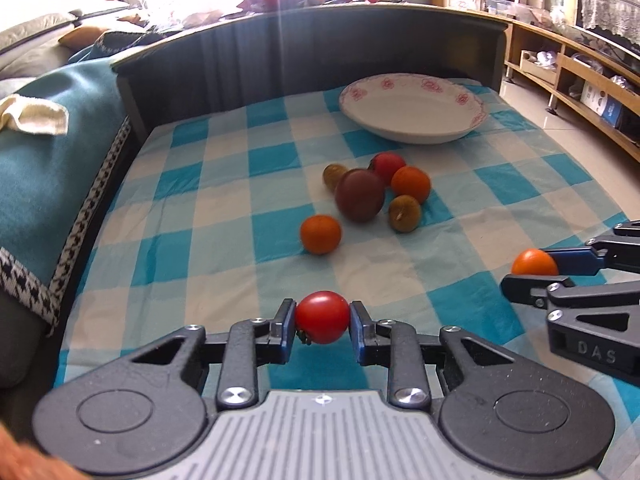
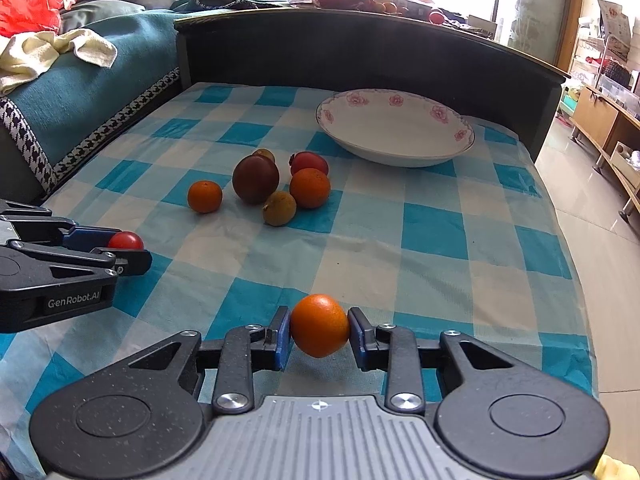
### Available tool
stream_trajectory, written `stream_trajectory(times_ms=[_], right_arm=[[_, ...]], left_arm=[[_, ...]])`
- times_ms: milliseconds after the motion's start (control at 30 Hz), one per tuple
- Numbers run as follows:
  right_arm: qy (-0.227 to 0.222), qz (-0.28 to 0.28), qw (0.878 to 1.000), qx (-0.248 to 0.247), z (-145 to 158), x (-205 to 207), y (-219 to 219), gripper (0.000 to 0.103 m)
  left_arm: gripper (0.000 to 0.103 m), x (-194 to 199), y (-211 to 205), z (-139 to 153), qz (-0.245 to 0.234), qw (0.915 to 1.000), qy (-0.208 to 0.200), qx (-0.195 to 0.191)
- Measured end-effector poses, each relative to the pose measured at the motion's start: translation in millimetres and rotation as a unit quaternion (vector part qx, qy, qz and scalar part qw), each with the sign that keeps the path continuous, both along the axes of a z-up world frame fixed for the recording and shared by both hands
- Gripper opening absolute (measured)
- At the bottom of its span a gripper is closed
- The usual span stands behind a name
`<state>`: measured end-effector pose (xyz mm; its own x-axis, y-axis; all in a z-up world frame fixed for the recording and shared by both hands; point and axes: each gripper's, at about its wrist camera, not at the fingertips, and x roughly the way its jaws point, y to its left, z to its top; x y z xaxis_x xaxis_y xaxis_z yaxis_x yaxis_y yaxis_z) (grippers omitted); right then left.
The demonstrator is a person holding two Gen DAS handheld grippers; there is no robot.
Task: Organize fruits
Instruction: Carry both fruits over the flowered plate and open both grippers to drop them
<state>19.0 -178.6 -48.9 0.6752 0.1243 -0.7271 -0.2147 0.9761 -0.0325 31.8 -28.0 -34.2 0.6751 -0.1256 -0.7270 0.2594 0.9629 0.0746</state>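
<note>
My left gripper (image 1: 322,318) is shut on a small red tomato (image 1: 322,317), low over the checked cloth; the same gripper (image 2: 128,246) and tomato (image 2: 125,241) show at the left of the right wrist view. My right gripper (image 2: 319,326) is shut on a small orange (image 2: 319,325), which also shows at the right of the left wrist view (image 1: 534,263). Mid-table lies a cluster: a dark plum (image 1: 359,195), a red tomato (image 1: 386,166), an orange (image 1: 411,184), two brownish fruits (image 1: 405,213), and a separate orange (image 1: 321,234). A white flowered plate (image 1: 412,110) stands empty behind them.
The blue-and-white checked cloth (image 1: 224,248) covers the table, with a dark raised backboard (image 1: 304,52) along the far edge. A teal-covered sofa (image 1: 52,160) with a cream towel (image 1: 34,114) borders the left. Tiled floor and wooden shelving (image 1: 580,76) lie to the right.
</note>
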Motion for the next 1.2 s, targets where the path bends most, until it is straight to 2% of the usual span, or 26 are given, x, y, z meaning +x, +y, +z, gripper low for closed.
stream_trajectory(times_ms=[333,467,767,1033,1200], right_arm=[[-0.006,-0.018,1.000,0.025,19.3,12.5,-4.2,0.025],[-0.014,-0.026,0.999,0.028,30.8,20.6,-9.0,0.025],[-0.027,-0.044,0.998,0.044,54.4,63.6,-22.8,0.025],[-0.028,-0.054,0.997,0.052,52.1,109.1,-40.8,0.025],[-0.032,-0.052,0.996,0.058,49.2,136.3,-49.1,0.025]], left_arm=[[0.037,20.8,-21.5,20.1,-0.020,0.9996,-0.018,-0.009],[0.037,38.0,-24.1,32.0,-0.018,0.9993,-0.023,-0.025],[0.037,83.5,-42.5,49.6,-0.032,0.9983,-0.042,-0.025],[0.037,128.8,-54.8,44.1,-0.037,0.9979,-0.031,-0.043],[0.037,145.7,-67.1,40.3,-0.050,0.9973,-0.039,-0.035]])
